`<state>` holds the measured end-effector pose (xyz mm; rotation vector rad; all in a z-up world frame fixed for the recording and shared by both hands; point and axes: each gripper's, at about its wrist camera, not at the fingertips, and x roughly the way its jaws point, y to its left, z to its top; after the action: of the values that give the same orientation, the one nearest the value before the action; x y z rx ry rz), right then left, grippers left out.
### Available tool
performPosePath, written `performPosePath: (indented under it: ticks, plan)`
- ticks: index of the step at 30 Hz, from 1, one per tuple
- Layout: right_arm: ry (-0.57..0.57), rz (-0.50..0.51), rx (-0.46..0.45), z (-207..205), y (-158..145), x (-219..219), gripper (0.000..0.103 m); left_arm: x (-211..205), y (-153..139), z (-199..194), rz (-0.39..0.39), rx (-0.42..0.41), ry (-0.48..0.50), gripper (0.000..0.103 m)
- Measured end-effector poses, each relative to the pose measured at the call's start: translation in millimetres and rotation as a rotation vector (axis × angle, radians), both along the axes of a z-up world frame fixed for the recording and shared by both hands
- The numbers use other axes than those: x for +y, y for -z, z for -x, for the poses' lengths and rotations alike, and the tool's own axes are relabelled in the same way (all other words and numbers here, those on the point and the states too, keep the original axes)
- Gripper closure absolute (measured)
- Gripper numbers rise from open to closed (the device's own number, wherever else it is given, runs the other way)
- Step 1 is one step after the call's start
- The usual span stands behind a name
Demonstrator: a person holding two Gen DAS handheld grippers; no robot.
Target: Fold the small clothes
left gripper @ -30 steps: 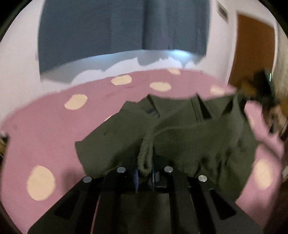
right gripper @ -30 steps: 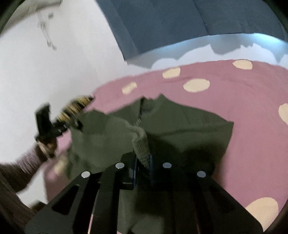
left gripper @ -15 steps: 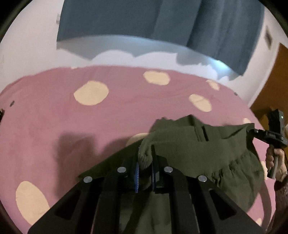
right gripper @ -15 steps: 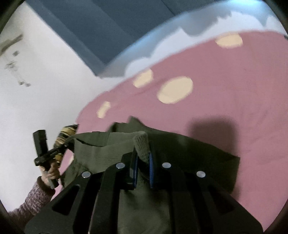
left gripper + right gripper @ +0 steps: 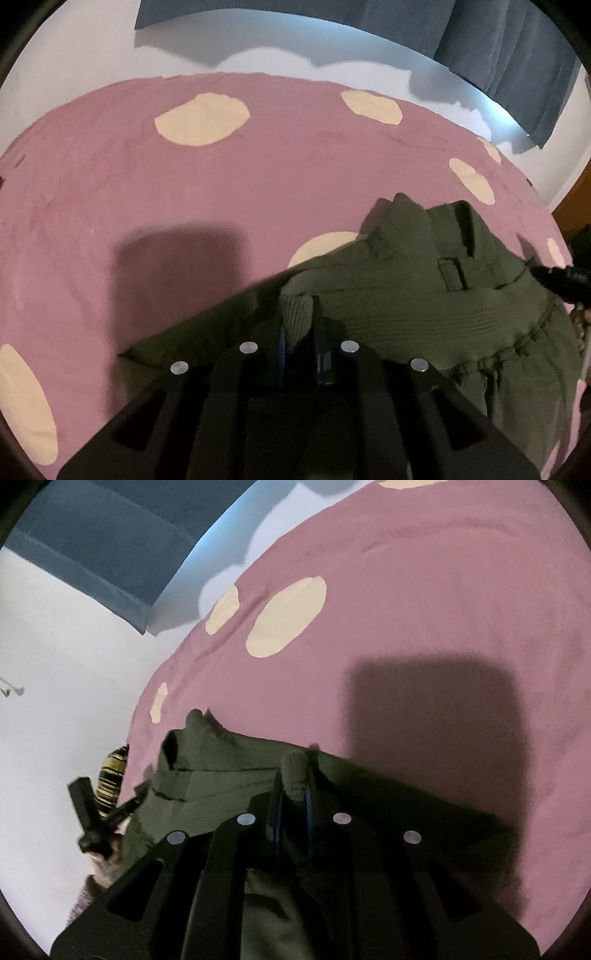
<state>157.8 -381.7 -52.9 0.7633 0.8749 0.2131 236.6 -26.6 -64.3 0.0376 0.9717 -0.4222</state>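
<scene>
A small olive-green garment (image 5: 436, 295) with a ribbed waistband is stretched between both grippers above a pink bedspread (image 5: 184, 192) with cream dots. My left gripper (image 5: 299, 325) is shut on one ribbed waistband corner. My right gripper (image 5: 295, 782) is shut on the other corner of the garment (image 5: 229, 775). In the left wrist view the right gripper shows at the far right edge (image 5: 561, 280). In the right wrist view the left gripper shows at the left (image 5: 96, 812), held by a hand. The lower part of the garment hangs below, hidden by the gripper bodies.
The pink bedspread (image 5: 424, 609) spreads ahead of both grippers, with their shadows on it. A white wall (image 5: 92, 55) and a dark blue curtain (image 5: 443, 22) stand behind the bed. A wooden door edge (image 5: 576, 199) shows at the right.
Both grippers have lifted and pulled apart with the garment in them, so the waistband is stretched taut. The views now tilt down more onto the bedspread.
</scene>
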Motion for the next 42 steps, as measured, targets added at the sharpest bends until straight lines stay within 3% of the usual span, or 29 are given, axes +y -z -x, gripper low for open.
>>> performPosePath:
  ticks: [2, 3, 4, 5, 6, 7, 11, 15, 17, 22, 25, 27, 29, 31, 32, 35, 38, 42]
  plan:
    - [0.016, -0.031, -0.008, 6.1, -8.4, -4.4, 0.087, 6.6, -12.1, 1.9, 0.032, 0.004, -0.007, 0.086]
    - [0.034, -0.042, -0.014, 13.3, -15.4, -6.8, 0.078, 13.0, -19.8, 3.6, 0.059, 0.012, -0.020, 0.084]
    - [0.046, -0.054, -0.023, 19.1, -20.0, -8.3, 0.062, 24.1, -32.4, 9.6, 0.098, 0.014, -0.039, 0.077]
    - [0.062, -0.073, -0.040, 32.4, -28.0, -11.5, 0.046, 32.1, -40.6, 15.8, 0.116, 0.016, -0.051, 0.062]
    - [0.081, -0.078, -0.051, 46.1, -34.4, -13.5, 0.043, 40.6, -48.5, 23.3, 0.130, 0.021, -0.057, 0.052]
    - [0.095, -0.071, -0.058, 59.5, -39.4, -14.7, 0.041, 49.9, -56.3, 33.0, 0.144, 0.021, -0.056, 0.040]
    - [0.136, -0.027, -0.047, 125.5, -44.9, -17.7, 0.036, 88.5, -71.0, 95.0, 0.135, -0.010, -0.086, 0.031]
    - [0.198, -0.021, 0.014, 182.7, -25.4, -24.2, 0.035, 118.0, -56.5, 144.3, 0.150, 0.015, -0.161, 0.031]
    - [0.220, -0.061, 0.034, 205.5, -11.8, -24.0, 0.035, 135.2, -46.4, 159.6, 0.199, 0.053, -0.232, 0.031]
    - [0.215, -0.117, 0.014, 221.5, 3.1, -12.7, 0.035, 157.4, -29.3, 179.4, 0.308, 0.111, -0.336, 0.031]
    - [0.177, -0.165, 0.006, 209.8, 6.2, -2.0, 0.035, 153.2, -22.7, 181.3, 0.337, 0.139, -0.341, 0.031]
    - [0.170, -0.122, 0.013, 203.9, 5.6, 4.2, 0.040, 143.3, -16.7, 176.2, 0.315, 0.157, -0.341, 0.031]
    - [0.176, -0.070, 0.024, 198.8, 5.1, 7.6, 0.067, 136.3, -6.5, 168.5, 0.285, 0.191, -0.359, 0.035]
    - [0.162, -0.081, 0.033, 195.5, 7.9, 7.7, 0.084, 128.3, -1.1, 163.5, 0.225, 0.188, -0.389, 0.048]
    - [0.153, -0.078, 0.034, 195.4, 8.1, 8.1, 0.087, 122.4, -3.5, 164.1, 0.181, 0.162, -0.393, 0.060]
    - [0.135, -0.004, 0.023, 196.8, -3.9, 10.0, 0.093, 118.0, -10.3, 168.9, 0.163, 0.146, -0.406, 0.079]
    - [0.129, 0.038, 0.014, 197.7, -11.5, 8.8, 0.094, 120.4, -15.5, 174.8, 0.170, 0.132, -0.417, 0.083]
    - [0.117, 0.069, 0.034, 195.8, 9.4, 11.8, 0.093, 131.7, 3.2, 168.5, 0.229, 0.185, -0.419, 0.082]
